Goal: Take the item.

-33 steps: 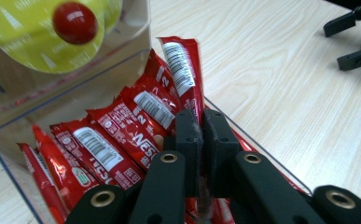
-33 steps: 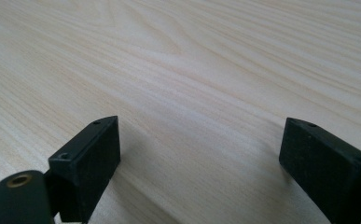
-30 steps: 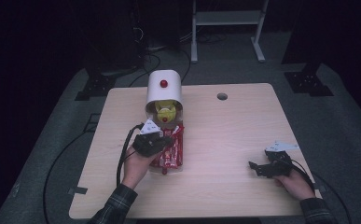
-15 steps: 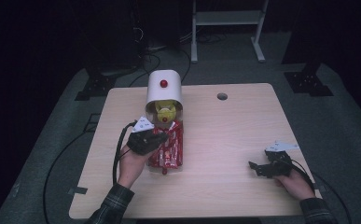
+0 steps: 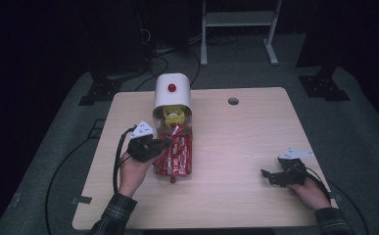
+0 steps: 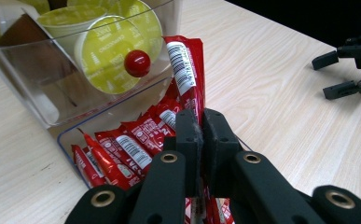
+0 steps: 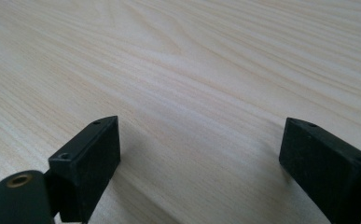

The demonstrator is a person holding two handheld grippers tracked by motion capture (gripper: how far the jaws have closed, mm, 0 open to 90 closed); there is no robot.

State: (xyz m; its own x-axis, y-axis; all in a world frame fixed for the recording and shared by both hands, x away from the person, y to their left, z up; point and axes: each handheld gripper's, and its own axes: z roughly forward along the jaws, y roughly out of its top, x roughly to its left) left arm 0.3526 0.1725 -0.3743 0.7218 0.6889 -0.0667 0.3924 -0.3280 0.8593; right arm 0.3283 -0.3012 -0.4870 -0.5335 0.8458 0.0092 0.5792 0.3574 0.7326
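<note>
A pale wooden worktop (image 5: 236,147) fills the middle of the high view. Left of centre on it lies a clear container (image 5: 173,129) with a white cap, holding yellow-lidded pods (image 6: 106,53) and red sachets (image 5: 175,156). The left hand-held gripper (image 6: 200,135), at centre left, has its jaws clamped on one upright red sachet (image 6: 187,70). At lower right, the right hand-held gripper (image 5: 275,175) rests with jaws wide apart over bare wood.

- light wood table (image 5: 236,142) with a small round hole (image 5: 233,101)
- grey floor mat (image 5: 368,132) underneath
- white metal stand (image 5: 238,19) behind
- room's pretty dark
</note>
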